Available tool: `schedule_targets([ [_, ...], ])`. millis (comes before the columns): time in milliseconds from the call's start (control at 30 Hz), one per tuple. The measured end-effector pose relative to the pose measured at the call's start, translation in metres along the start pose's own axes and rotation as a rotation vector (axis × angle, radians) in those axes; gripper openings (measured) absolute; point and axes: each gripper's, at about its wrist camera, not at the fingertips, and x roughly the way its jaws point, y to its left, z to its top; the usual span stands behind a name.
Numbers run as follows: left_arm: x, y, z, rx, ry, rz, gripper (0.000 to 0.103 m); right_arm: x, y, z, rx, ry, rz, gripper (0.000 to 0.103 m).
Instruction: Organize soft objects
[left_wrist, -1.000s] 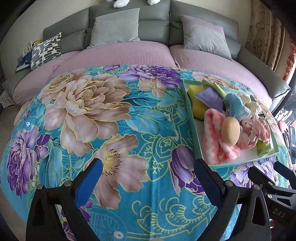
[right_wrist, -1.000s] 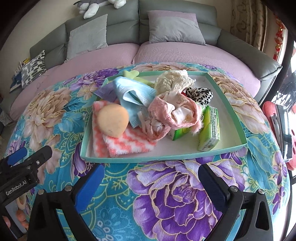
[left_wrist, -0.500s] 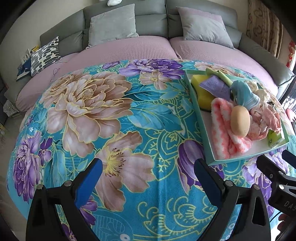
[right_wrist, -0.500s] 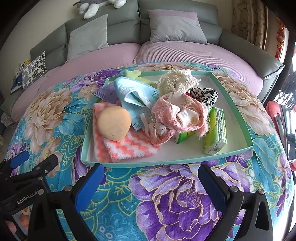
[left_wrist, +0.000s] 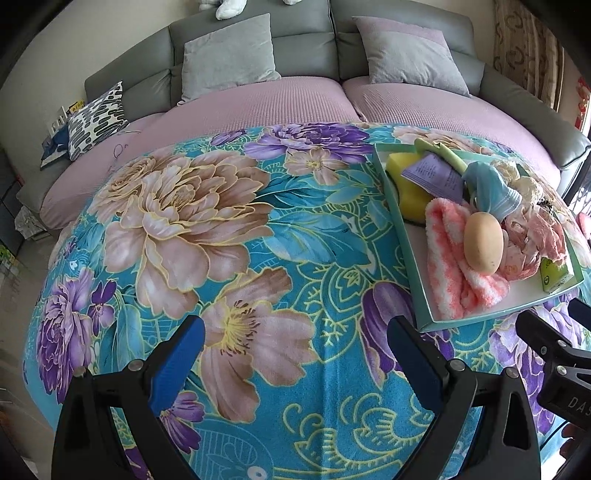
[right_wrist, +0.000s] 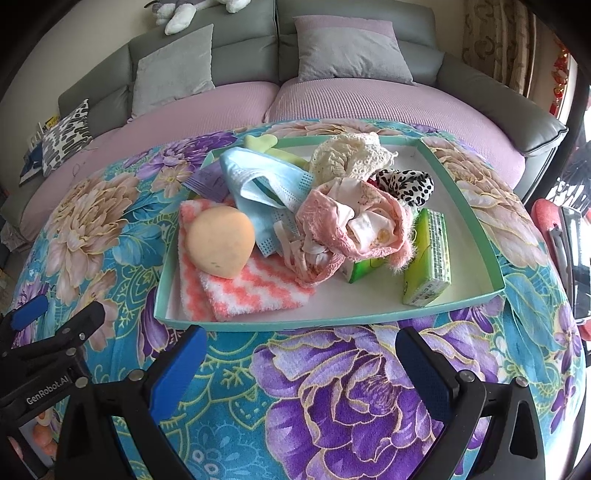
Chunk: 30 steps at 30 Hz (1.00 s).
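One teal-rimmed tray is seen on the flowered blanket, toward its right side, and the soft things are heaped in it. Counted in the right wrist view are one pink-and-white striped towel at the near left of the tray, one peach egg-shaped sponge resting on that towel, one blue face mask behind it, one pink lacy garment bunched in the middle, one cream crocheted piece at the far side, one black-and-white spotted item to its right, and two green tissue packs, of which the left one is largely covered by the pink garment. A pale green piece and a purple packet are only partly visible at the far left corner. One yellow sponge is made out in the left wrist view alone; in the other view it is hidden under the heap.

The left gripper is held over bare blanket, left of the tray, its fingers spread wide with nothing between them. The right gripper is held just near of the tray's near rim, its fingers likewise spread wide and clasping nothing.

Behind the blanket, three cushions are counted on the grey sofa: two grey ones and one patterned one. A plush toy is cut off by the top edge.
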Motion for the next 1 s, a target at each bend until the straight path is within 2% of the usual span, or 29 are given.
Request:
schedule_targets([
  [1000, 0.0065, 0.0097, -0.0002, -0.045, 0.025, 0.022, 0.099, 0.0038, -0.0004, -0.0007, 0.006, 0.012, -0.006, 0.103],
])
